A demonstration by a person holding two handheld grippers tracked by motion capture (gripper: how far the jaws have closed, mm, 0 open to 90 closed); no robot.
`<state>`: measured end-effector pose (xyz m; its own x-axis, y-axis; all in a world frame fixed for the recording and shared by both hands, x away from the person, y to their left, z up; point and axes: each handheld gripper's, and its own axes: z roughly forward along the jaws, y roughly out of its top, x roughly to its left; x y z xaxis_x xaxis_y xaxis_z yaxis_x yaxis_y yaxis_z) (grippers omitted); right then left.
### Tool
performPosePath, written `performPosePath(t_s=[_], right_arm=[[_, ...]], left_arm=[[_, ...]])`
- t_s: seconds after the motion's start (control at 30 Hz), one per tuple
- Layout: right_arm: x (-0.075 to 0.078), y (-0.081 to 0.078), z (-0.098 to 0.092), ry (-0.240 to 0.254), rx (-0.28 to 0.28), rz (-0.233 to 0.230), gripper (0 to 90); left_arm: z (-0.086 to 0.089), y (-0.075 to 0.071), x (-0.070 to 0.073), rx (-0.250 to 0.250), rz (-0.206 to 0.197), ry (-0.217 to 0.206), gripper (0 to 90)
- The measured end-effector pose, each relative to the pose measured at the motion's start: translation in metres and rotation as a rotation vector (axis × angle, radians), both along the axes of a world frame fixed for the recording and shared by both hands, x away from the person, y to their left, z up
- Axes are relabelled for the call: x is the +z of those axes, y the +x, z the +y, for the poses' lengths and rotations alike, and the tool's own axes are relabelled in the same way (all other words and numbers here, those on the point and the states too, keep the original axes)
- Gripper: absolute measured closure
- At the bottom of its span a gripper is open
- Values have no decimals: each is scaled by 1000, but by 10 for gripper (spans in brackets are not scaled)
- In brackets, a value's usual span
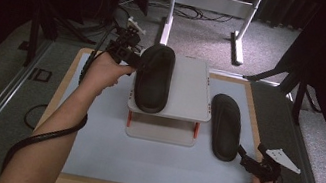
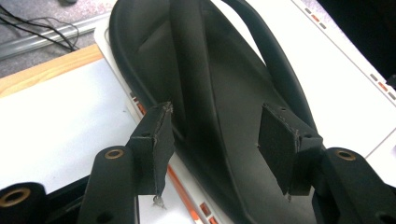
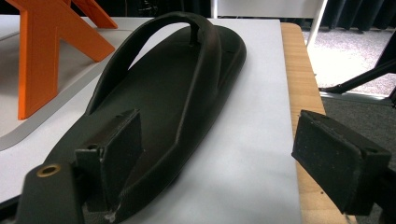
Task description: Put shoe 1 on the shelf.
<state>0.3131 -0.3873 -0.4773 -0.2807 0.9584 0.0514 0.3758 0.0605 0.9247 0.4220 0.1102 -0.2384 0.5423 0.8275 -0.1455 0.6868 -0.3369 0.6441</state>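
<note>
One black flip-flop (image 1: pixel 154 77) on the small grey shelf (image 1: pixel 191 94), left gripper (image 1: pixel 126 52) open beside it, right gripper (image 1: pixel 256 163) open by the other flip-flop (image 1: pixel 225 127) on the table (image 1: pixel 138 163)

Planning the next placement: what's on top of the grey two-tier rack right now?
One black flip-flop lies on the rack's top shelf, on its left half; the right half is bare. The lower shelf is mostly covered by the top one, so its contents cannot be seen.
</note>
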Motion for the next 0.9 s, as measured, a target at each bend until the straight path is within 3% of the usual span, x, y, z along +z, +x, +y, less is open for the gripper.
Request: performPosePath(t_s=[0.1,0.17,0.23,0.33,0.57,0.7,0.9], right_arm=[[0,0,0,0,0,0,154],[0,0,0,0,-1,1,154],[0,0,0,0,0,1,154],[0,0,0,1,-2,0,154],[0,0,0,2,-1,1,154],[0,0,0,2,-2,2,154],[0,0,-1,4,-3,4,154]], left_arm=[[9,-6,-1,3,-17,-27,445],[14,-10,-4,9,-32,-20,445],[20,-14,-8,-1,-31,-50,445],[27,-20,-15,2,-43,-46,445],[44,-29,-28,9,-75,-90,446],[51,-36,-37,15,-96,-86,446],[64,-45,-53,36,-125,-114,454]])
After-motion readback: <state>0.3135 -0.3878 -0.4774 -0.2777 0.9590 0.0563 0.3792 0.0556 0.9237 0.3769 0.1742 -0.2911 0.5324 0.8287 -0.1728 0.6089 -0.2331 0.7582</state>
